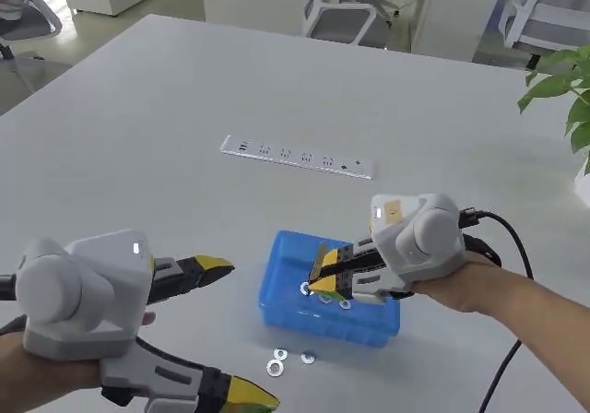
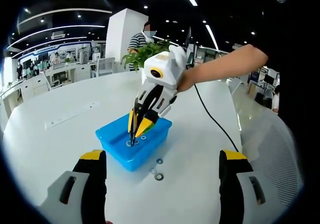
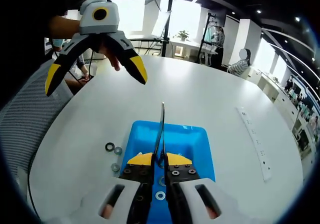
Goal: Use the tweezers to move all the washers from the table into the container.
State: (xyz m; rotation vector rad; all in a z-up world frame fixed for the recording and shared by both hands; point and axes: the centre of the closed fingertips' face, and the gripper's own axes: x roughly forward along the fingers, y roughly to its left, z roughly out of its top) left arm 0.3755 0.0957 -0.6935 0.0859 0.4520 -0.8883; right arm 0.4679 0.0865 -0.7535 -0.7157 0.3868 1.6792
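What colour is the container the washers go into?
The container is bright blue, clearest in the right gripper view.

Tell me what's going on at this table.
A person works with a tool in each hand. The right tool is shut on the tweezers, whose tips reach down into the blue container, where at least two washers lie. Three more washers sit on the table beside it. The left tool is open, holding nothing, above the table nearby.
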